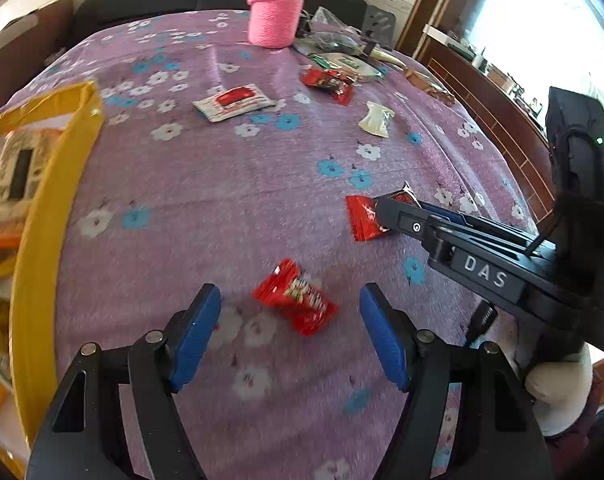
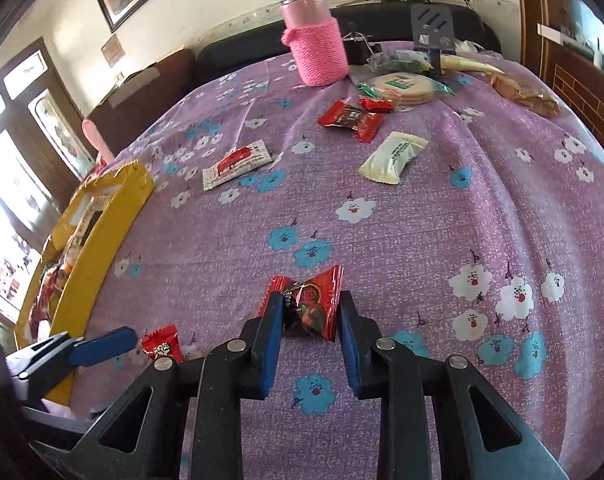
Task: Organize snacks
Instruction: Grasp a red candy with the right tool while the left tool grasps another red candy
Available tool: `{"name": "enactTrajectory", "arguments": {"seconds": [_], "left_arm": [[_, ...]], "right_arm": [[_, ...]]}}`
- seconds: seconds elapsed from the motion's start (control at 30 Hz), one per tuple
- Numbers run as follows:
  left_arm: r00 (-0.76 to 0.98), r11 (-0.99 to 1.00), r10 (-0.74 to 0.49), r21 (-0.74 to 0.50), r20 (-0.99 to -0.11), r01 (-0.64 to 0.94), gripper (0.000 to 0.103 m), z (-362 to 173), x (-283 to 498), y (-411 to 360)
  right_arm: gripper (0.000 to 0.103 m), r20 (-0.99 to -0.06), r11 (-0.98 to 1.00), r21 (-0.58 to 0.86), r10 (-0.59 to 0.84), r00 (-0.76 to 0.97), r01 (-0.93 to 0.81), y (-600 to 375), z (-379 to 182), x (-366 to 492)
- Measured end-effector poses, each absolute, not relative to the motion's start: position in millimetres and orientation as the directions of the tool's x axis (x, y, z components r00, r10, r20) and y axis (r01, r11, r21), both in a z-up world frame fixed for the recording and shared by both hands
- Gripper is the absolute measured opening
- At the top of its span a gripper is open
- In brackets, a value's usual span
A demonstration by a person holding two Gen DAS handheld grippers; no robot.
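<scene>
The right gripper is closing its blue pads on a red twist-wrapped candy lying on the flowered purple cloth of the worktop, apparently gripping it by its middle so it can be lifted. The left gripper is hovering with its jaws wide apart around a second red snack packet, not touching it. The yellow-rimmed bag is sitting at the left edge, likely the place for collecting the snacks.

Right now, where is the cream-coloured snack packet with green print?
The cream packet lies flat on the purple floral tablecloth, right of centre in the right wrist view, just below the dark red candy and right of the white sachet.
</scene>
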State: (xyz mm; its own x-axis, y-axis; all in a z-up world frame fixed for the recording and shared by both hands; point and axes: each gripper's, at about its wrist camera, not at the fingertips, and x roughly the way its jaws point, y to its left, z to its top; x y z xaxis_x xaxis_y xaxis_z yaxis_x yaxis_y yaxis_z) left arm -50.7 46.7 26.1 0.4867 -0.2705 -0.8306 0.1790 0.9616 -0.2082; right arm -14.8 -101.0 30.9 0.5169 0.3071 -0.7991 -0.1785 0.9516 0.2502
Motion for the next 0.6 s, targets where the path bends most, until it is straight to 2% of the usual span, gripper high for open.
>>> {"name": "enactTrajectory", "arguments": {"seconds": [0.07, 0.1, 0.13, 0.23, 0.37, 0.6], "left_arm": [[0.496, 0.966, -0.245, -0.168, -0.833, 0.195, 0.061, 25.6, -48.1, 41.9], [0.501, 0.968, -0.231, -0.146, -0.834, 0.204, 0.042, 25.2, -47.7, 39.7], [0.515, 0.973, -0.197, -0.101, -0.834, 0.209, 0.028, 25.1, -48.1, 37.1], [0.523, 0.971, -0.19, -0.079, -0.831, 0.227, 0.018, 25.1, -51.5, 37.8], [0.554, 0.972, -0.177, -0.055, -0.814, 0.23, 0.015, 32.0, -59.5, 42.4], [0.596, 0.976, -0.209, -0.13, -0.776, 0.174, 0.015, 52.4, -68.8, 70.8]], "right_arm": [[0.028, -0.798, 0.951, 0.259, 0.311, 0.516, -0.172, -102.3, 30.4, -13.8], [0.028, -0.798, 0.951, 0.259, 0.31, 0.517, -0.171, -102.5, 30.2, -13.8], [0.028, -0.798, 0.951, 0.259, 0.309, 0.518, -0.169, -102.3, 29.9, -13.7], [0.028, -0.797, 0.952, 0.258, 0.307, 0.52, -0.167, -102.4, 29.6, -13.2], [0.028, -0.792, 0.954, 0.258, 0.301, 0.531, -0.156, -104.4, 30.2, -13.5], [0.027, -0.771, 0.951, 0.269, 0.309, 0.556, -0.155, -107.0, 34.8, -15.2]]}}
